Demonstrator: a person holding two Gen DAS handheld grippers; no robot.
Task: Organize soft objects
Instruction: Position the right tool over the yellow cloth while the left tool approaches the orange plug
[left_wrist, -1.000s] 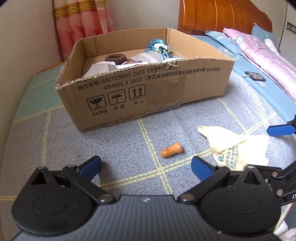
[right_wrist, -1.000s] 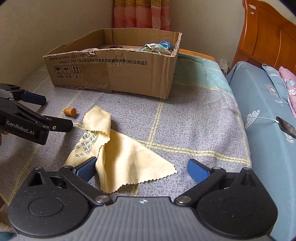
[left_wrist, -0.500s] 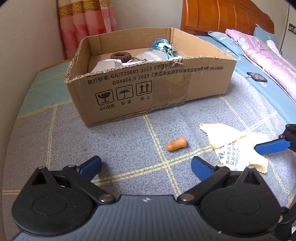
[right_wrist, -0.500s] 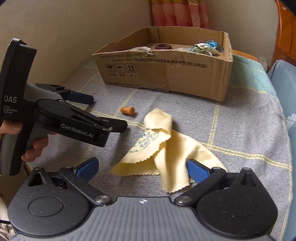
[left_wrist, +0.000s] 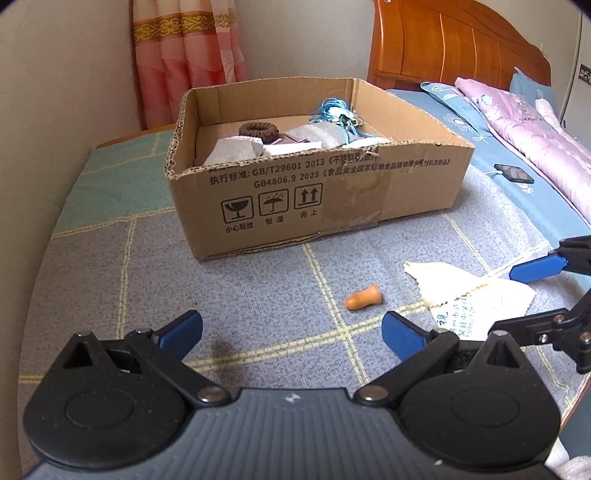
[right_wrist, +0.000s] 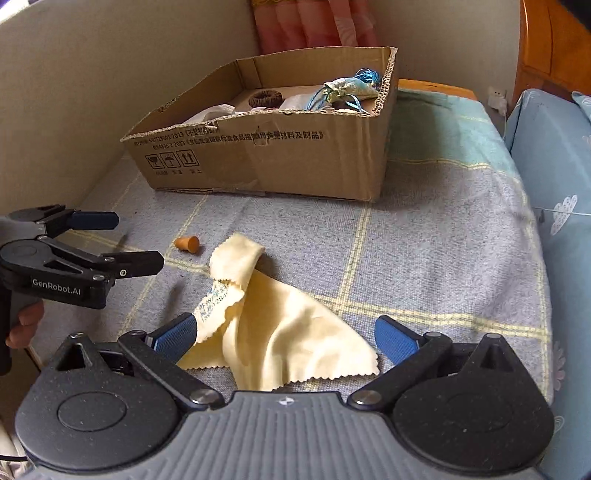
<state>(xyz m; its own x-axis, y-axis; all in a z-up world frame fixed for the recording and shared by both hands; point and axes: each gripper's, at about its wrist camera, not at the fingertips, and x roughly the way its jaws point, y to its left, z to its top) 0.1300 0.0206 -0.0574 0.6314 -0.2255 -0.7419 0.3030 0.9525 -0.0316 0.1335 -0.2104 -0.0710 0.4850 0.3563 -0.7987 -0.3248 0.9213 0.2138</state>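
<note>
A pale yellow cloth (right_wrist: 273, 325) with printed text lies crumpled on the grey checked blanket (right_wrist: 424, 258); it also shows as the cloth (left_wrist: 476, 299) at the right of the left wrist view. My right gripper (right_wrist: 284, 334) is open, its blue pads either side of the cloth's near part. A small orange earplug (left_wrist: 362, 297), also the earplug (right_wrist: 187, 243), rests between cloth and cardboard box (left_wrist: 325, 195). My left gripper (left_wrist: 291, 328) is open and empty, short of the earplug. The box holds a brown hair tie (left_wrist: 257, 130), pale cloths and a blue tasselled sachet (right_wrist: 347, 88).
The box (right_wrist: 273, 155) stands at the back of the blanket near a wall and pink curtain (left_wrist: 184, 62). A blue bed with a pink quilt (left_wrist: 532, 133) and a phone (left_wrist: 514, 172) lies to the right. A hand (right_wrist: 24, 325) holds the left gripper's handle.
My right gripper swung left then back and came down close over the yellow cloth. The left gripper drew back a little; the box looks slightly farther.
</note>
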